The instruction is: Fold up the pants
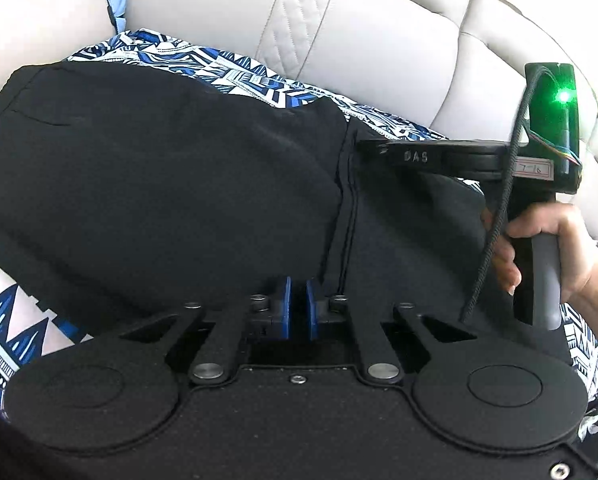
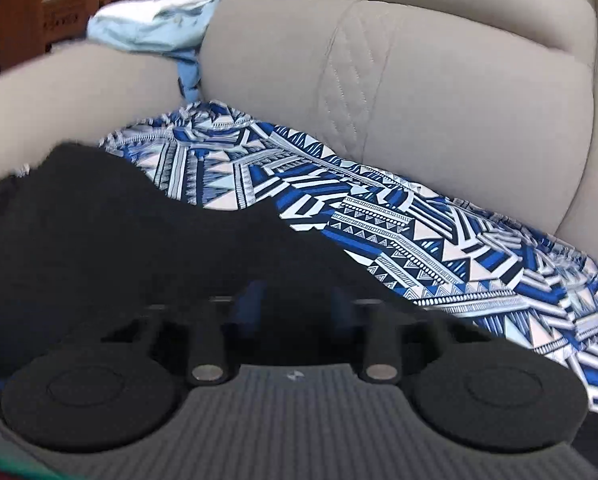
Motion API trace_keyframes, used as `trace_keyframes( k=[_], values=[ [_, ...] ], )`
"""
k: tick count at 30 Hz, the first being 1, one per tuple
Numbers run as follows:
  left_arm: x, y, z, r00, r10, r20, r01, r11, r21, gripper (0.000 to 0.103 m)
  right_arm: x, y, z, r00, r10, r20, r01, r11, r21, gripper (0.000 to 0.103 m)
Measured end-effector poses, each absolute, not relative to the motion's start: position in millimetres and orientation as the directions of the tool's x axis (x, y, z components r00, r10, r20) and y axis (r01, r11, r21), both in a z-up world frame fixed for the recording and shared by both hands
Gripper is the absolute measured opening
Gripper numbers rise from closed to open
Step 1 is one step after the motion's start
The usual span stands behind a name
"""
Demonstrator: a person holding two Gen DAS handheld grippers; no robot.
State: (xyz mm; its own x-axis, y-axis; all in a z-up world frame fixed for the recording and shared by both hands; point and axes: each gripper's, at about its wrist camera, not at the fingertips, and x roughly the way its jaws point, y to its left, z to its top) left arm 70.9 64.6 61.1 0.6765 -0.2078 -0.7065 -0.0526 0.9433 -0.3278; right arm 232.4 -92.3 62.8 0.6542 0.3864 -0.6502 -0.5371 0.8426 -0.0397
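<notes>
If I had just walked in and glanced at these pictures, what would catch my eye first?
First, the black pants spread over a bold blue-and-white patterned cloth on a beige sofa. Next, the left gripper at the bottom of its own view, its blue pads pinching the pants' near edge. To its right a hand grasps the right gripper, whose tips are at the dark fabric and whose body shows a glowing green light.

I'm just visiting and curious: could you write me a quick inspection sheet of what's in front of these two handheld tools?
Surface: beige sofa with a blue patterned cloth spread on the seat.
Job's things: black pants lying on the cloth.
Clutter: light blue fabric on the sofa.
Grippers: left gripper shut on the pants; right gripper closed at the pants.
Cables: black cord hanging from the right gripper.
Surroundings: wooden shelf behind.
</notes>
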Motion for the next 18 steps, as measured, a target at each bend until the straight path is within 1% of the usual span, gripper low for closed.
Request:
trace_keyframes(
  k=[1, 3, 10, 12, 13, 14, 15, 16, 17, 18],
  values=[
    [71, 65, 61, 0.677, -0.212, -0.705, -0.051, 0.942, -0.332, 0.011, 232, -92, 63, 0.669, 0.373, -0.643, -0.527, 0.848, -0.057, 0.009],
    [71, 66, 60, 0.678, -0.219, -0.701, -0.046, 0.940, -0.339, 0.011, 231, -95, 63, 0.697, 0.351, -0.625, -0.515, 0.852, -0.096, 0.008],
    [68, 72, 60, 0.678, -0.243, -0.693, -0.040, 0.930, -0.365, 0.011, 248, -99, 64, 0.732, 0.316, -0.604, -0.458, 0.884, -0.093, 0.008],
    [67, 79, 61, 0.677, -0.264, -0.687, -0.054, 0.913, -0.405, 0.014, 251, -98, 63, 0.730, 0.317, -0.606, -0.458, 0.885, -0.088, 0.009],
    [67, 83, 63, 0.681, -0.278, -0.677, -0.055, 0.903, -0.427, 0.018, 251, -97, 61, 0.725, 0.320, -0.610, -0.464, 0.881, -0.089, 0.011],
    [65, 86, 66, 0.688, -0.291, -0.665, -0.051, 0.894, -0.445, 0.022, 250, -96, 60, 0.726, 0.317, -0.610, -0.465, 0.880, -0.095, 0.014],
    [65, 88, 69, 0.695, -0.305, -0.651, -0.038, 0.889, -0.457, 0.023, 249, -97, 61, 0.734, 0.308, -0.605, -0.454, 0.885, -0.100, 0.039],
    [65, 89, 72, 0.698, -0.318, -0.642, -0.022, 0.886, -0.463, 0.026, 248, -99, 62, 0.737, 0.311, -0.600, -0.449, 0.889, -0.092, 0.047],
    [65, 88, 75, 0.700, -0.328, -0.634, -0.006, 0.886, -0.464, 0.028, 246, -104, 65, 0.740, 0.319, -0.592, -0.442, 0.894, -0.072, 0.053],
    [65, 86, 78, 0.702, -0.336, -0.628, 0.011, 0.887, -0.461, 0.030, 243, -110, 68, 0.743, 0.327, -0.584, -0.433, 0.900, -0.047, 0.063]
  ],
)
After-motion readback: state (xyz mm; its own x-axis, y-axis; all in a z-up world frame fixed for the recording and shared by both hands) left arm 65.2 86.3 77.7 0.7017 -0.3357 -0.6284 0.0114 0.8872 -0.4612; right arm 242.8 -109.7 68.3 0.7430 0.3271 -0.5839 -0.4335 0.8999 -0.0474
